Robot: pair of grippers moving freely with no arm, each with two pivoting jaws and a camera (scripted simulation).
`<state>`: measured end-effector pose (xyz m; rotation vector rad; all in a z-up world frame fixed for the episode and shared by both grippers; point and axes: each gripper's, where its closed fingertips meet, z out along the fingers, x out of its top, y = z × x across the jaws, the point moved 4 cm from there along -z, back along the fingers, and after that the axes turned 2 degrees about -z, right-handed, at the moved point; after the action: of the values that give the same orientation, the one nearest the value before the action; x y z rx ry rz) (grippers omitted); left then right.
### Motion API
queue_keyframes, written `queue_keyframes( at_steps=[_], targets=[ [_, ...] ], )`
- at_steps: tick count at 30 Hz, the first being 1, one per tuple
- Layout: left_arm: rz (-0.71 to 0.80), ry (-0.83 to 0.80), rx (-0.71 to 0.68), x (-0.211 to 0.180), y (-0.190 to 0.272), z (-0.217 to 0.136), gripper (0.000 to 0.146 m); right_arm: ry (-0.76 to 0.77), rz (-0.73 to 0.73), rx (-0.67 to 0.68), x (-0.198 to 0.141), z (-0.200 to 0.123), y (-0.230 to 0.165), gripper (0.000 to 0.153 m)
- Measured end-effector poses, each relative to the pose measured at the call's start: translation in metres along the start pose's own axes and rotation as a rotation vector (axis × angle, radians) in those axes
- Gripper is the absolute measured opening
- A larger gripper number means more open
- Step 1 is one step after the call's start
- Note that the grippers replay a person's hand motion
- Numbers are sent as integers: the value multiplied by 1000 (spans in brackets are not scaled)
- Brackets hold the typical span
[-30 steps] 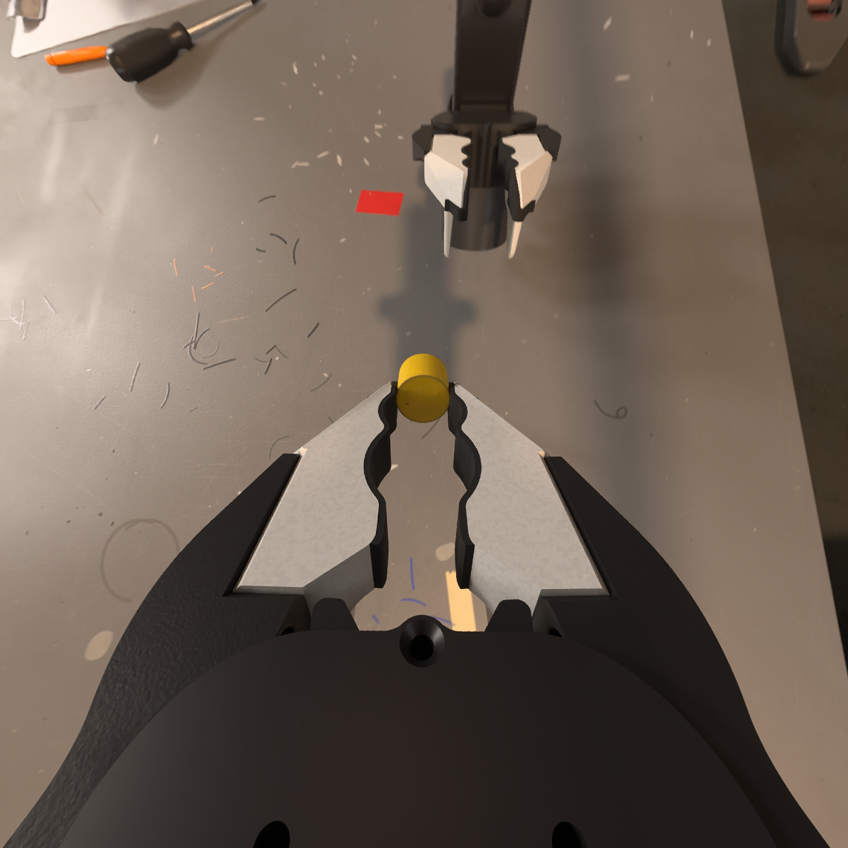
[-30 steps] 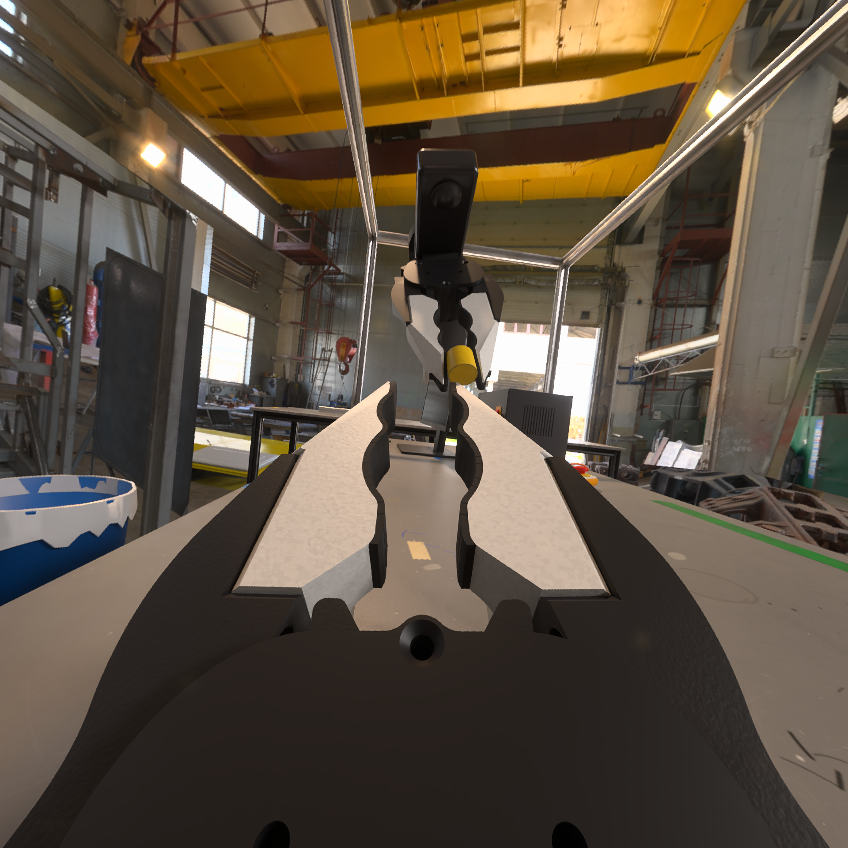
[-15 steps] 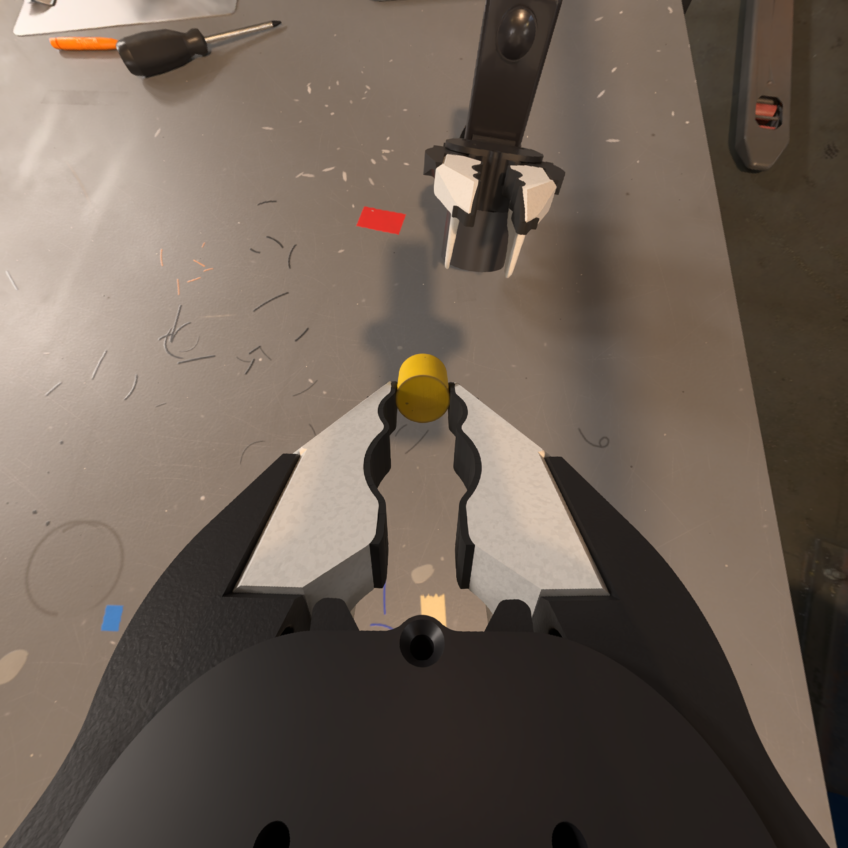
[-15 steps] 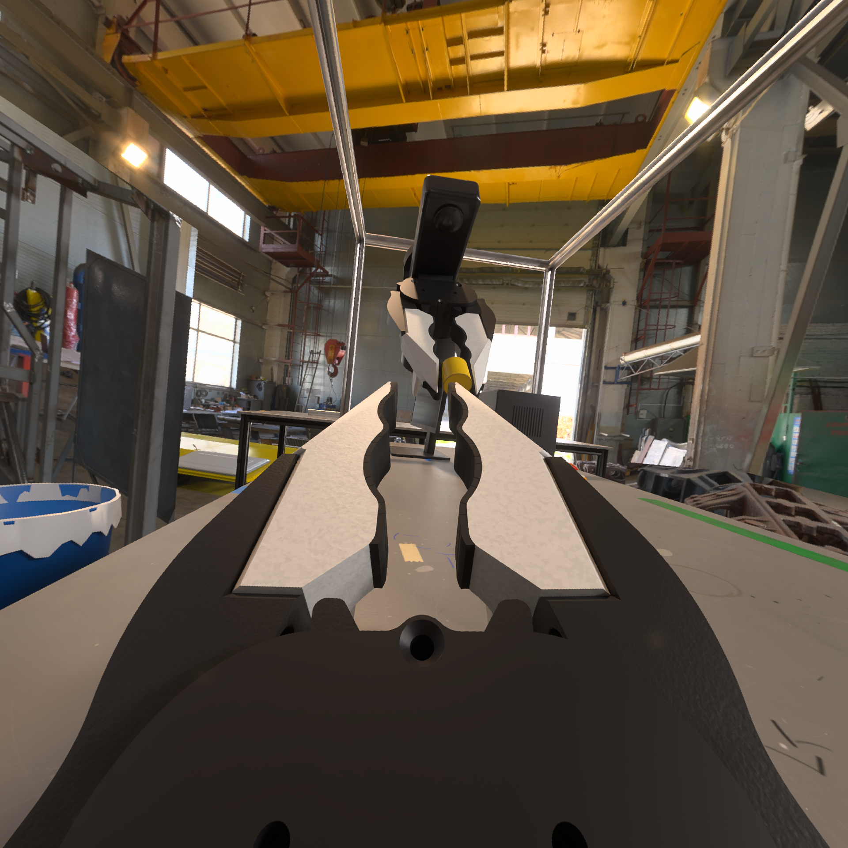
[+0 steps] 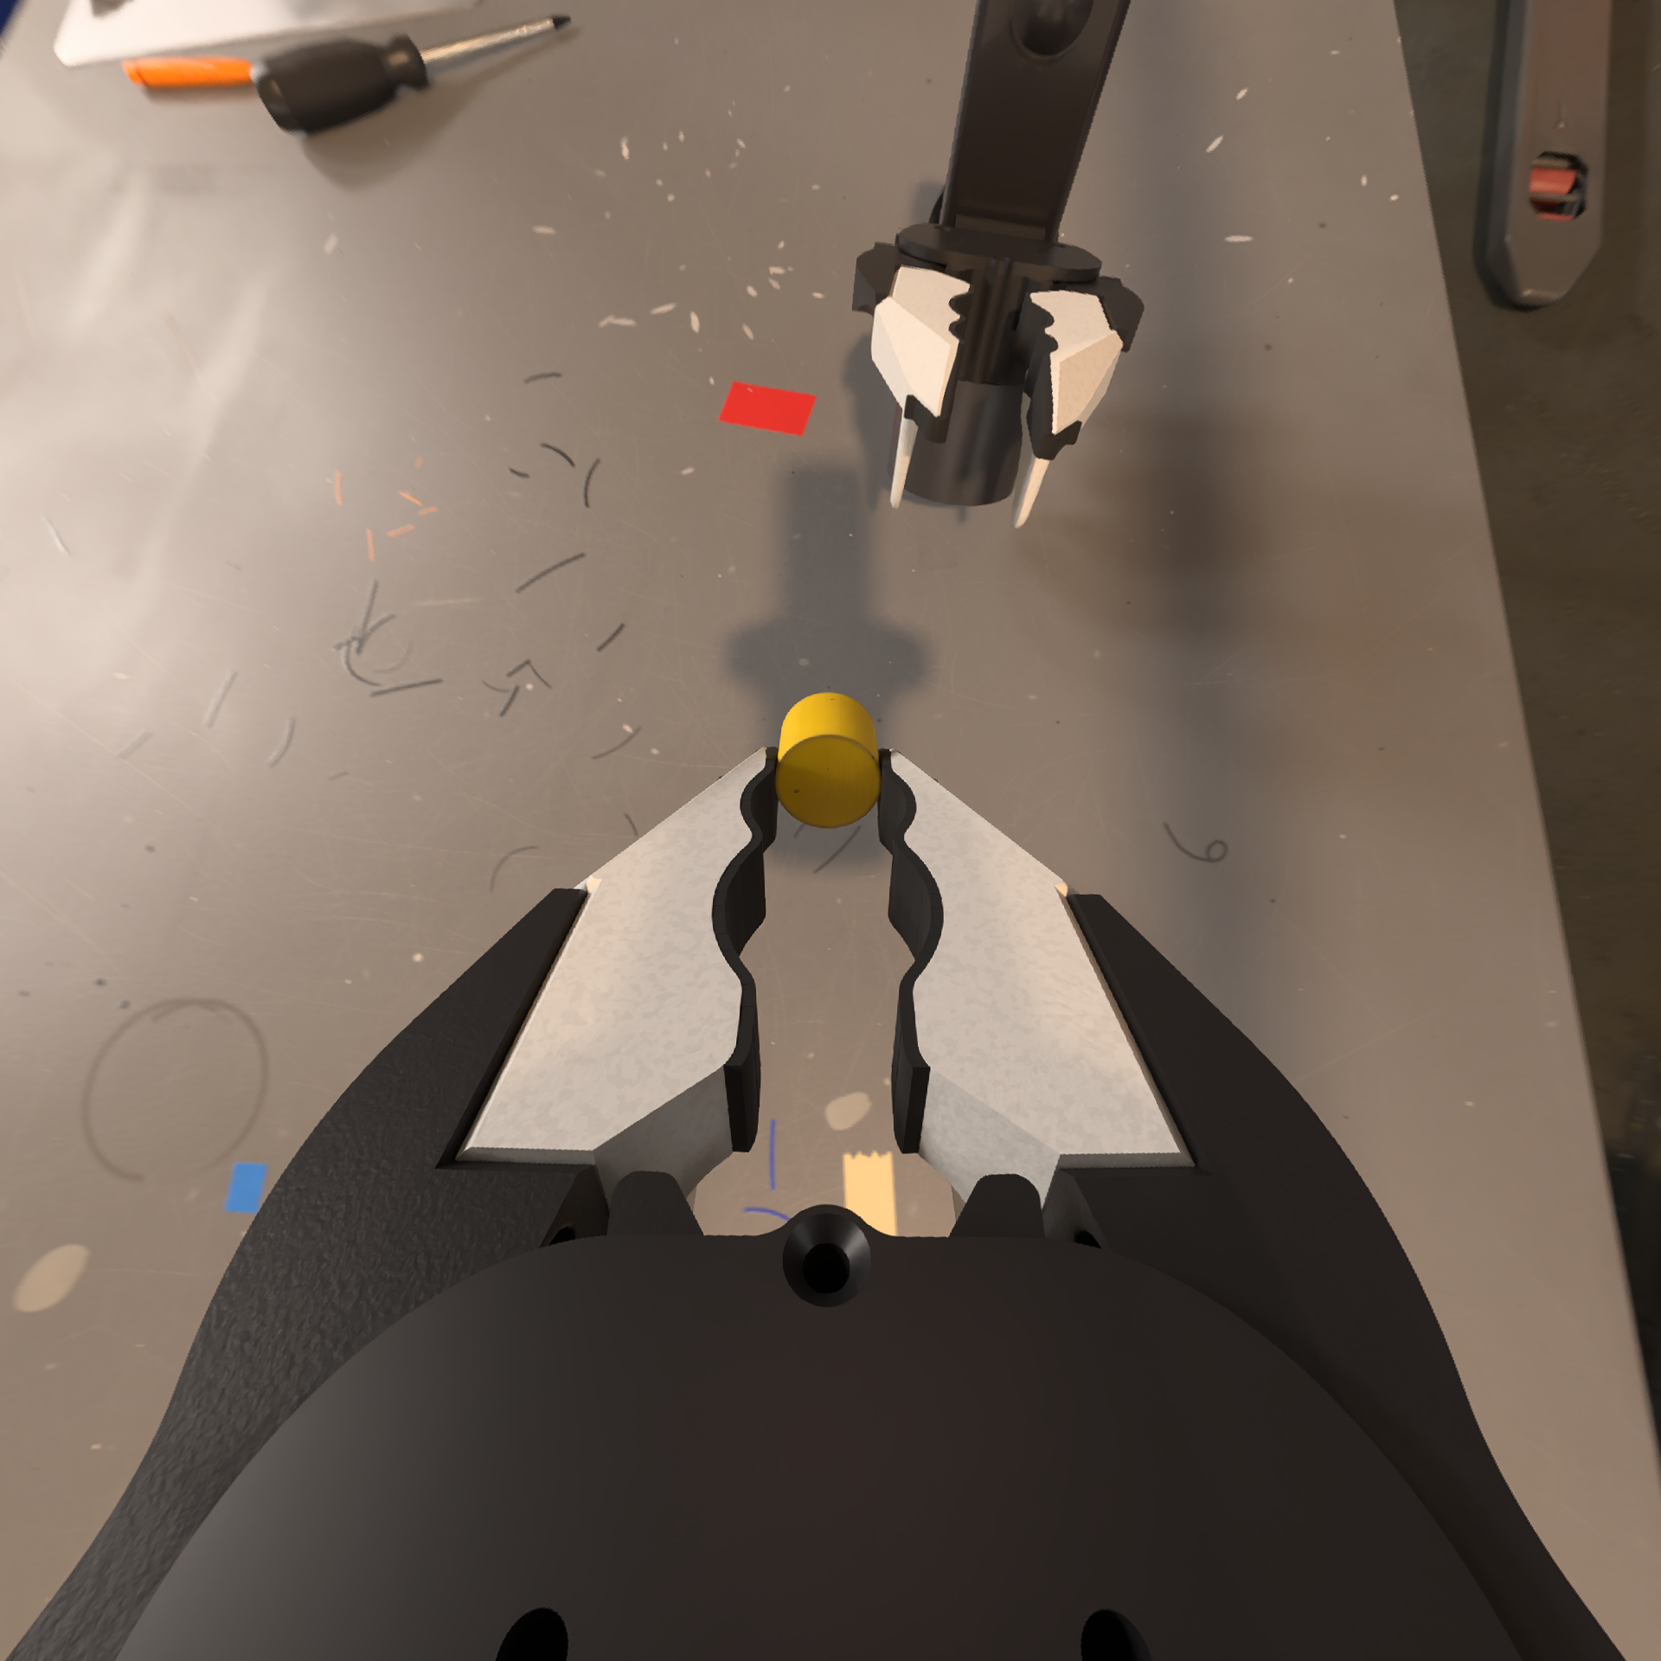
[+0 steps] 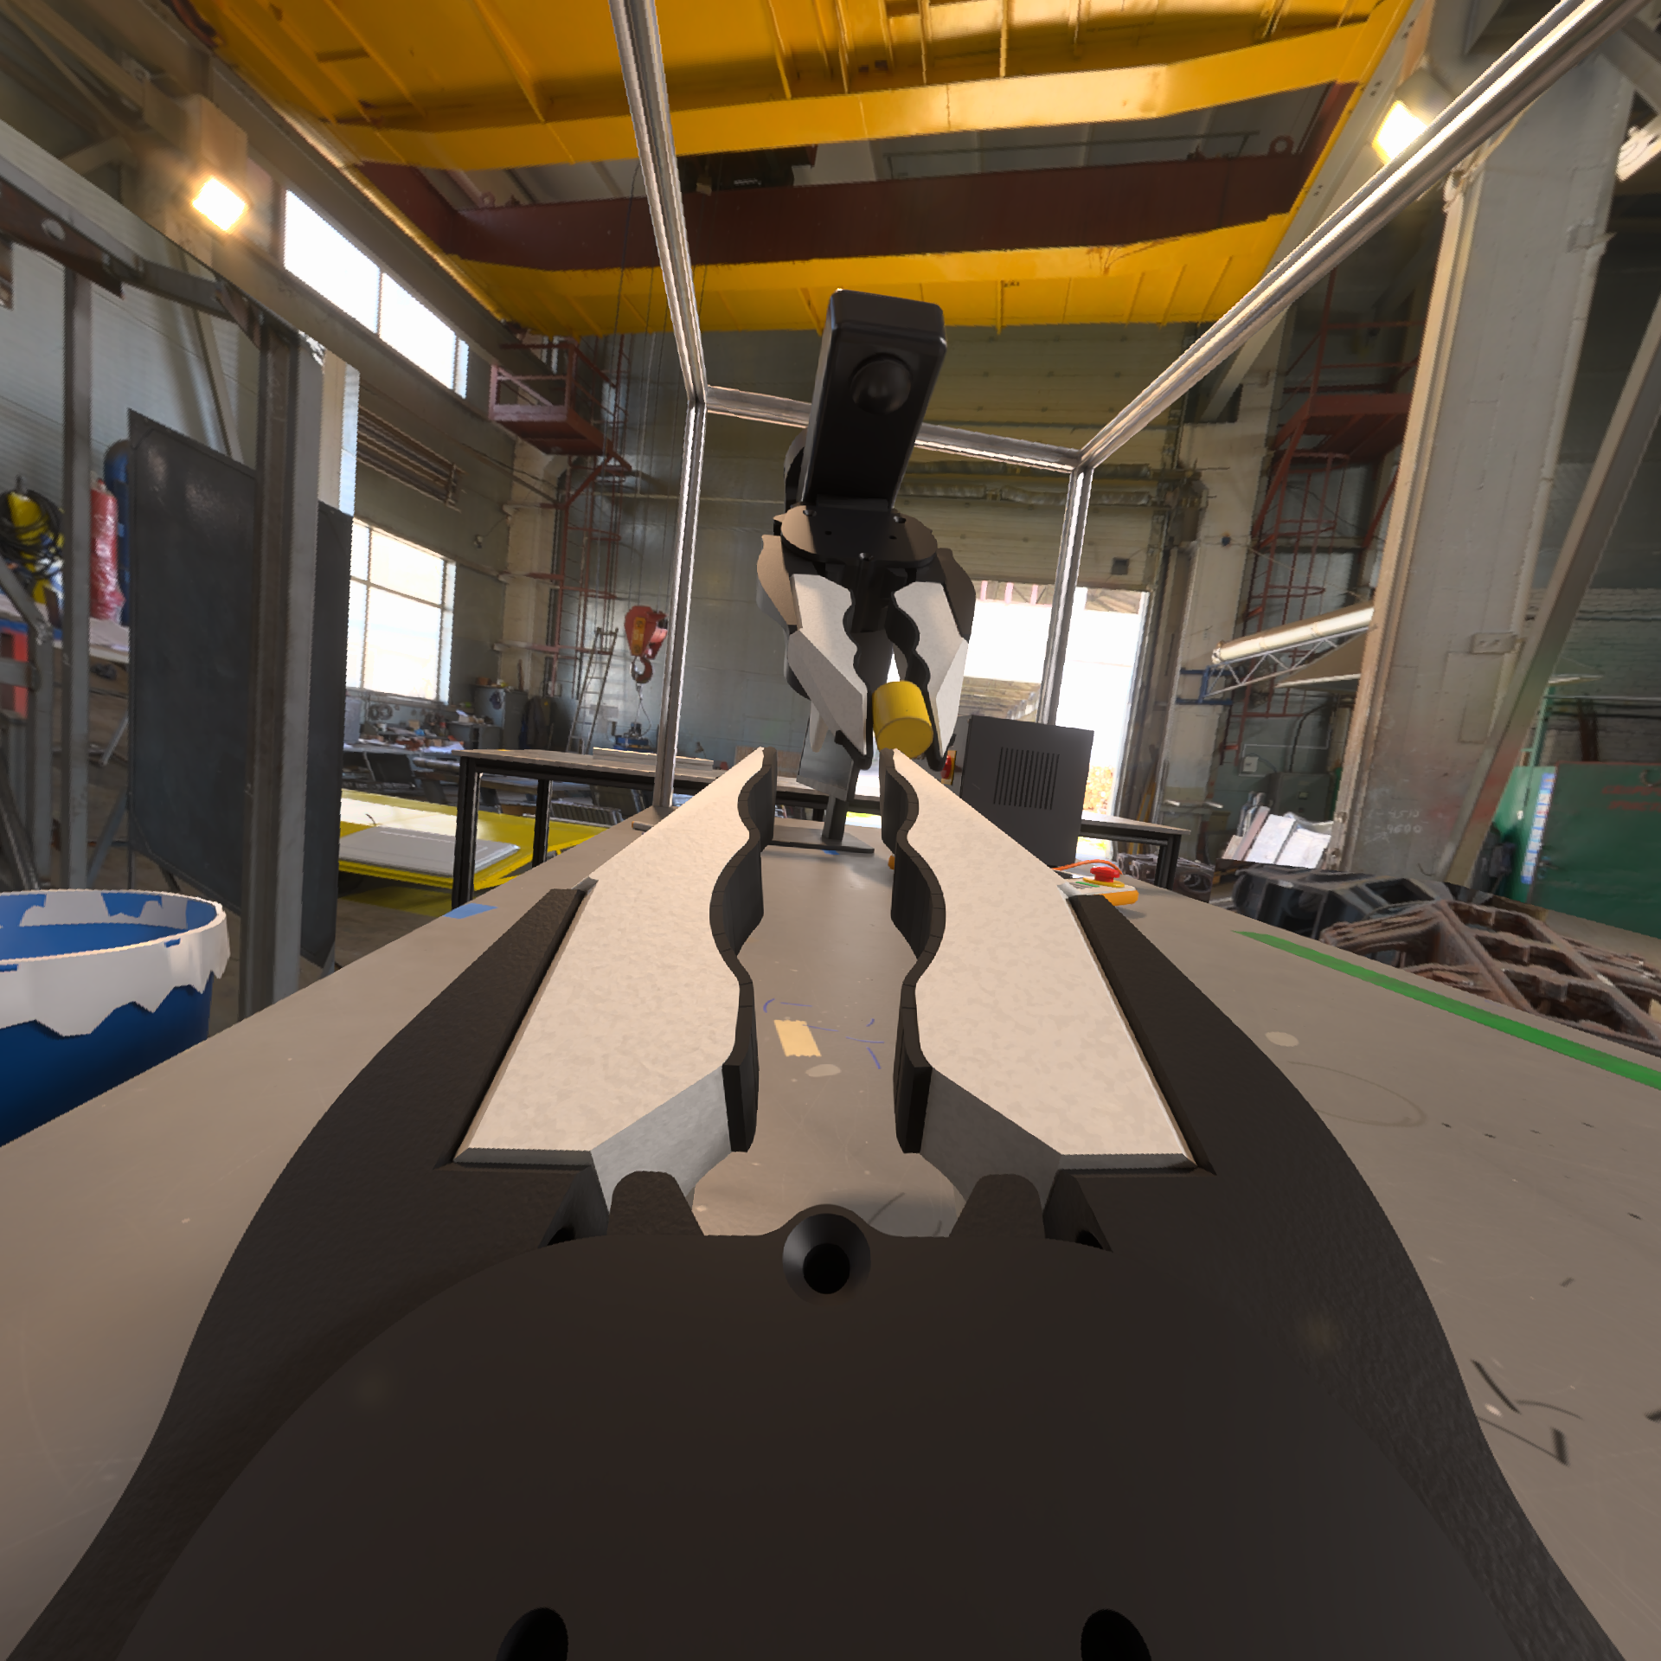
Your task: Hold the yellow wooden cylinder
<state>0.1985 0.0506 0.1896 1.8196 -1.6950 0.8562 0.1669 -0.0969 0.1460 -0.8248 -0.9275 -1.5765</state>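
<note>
1. Cylinder: the yellow wooden cylinder [image 5: 827, 773] sits pinched between the very tips of the left gripper [image 5: 827, 764], lifted clear of the grey table [image 5: 270, 809], its flat end facing the camera.
2. The left gripper's jaws press its sides; the notched gap behind it holds nothing.
3. The right gripper [image 6: 827, 764] is low over the table, jaws slightly apart and holding nothing, well apart from the cylinder.
4. A screwdriver [image 5: 359, 72] and red patch [image 5: 767, 408] lie farther off.
</note>
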Motion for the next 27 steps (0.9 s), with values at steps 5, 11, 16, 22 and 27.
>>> queue_keyframes(
  at_steps=[5,11,16,22,27],
  targets=[
    [120,-16,67,1,2,-3,21,-7,1,13,-4,2,-2,23],
    [141,-47,11,-1,6,-4,21,-13,21,55,-7,4,-6,23],
    [140,-85,34,1,5,-3,21,-8,2,34,-5,4,-5,23],
    [95,-23,32,2,4,-1,21,5,-4,31,-3,2,-4,22],
    [144,-36,44,2,10,-2,21,-3,-23,54,-1,1,-6,22]
  ],
)
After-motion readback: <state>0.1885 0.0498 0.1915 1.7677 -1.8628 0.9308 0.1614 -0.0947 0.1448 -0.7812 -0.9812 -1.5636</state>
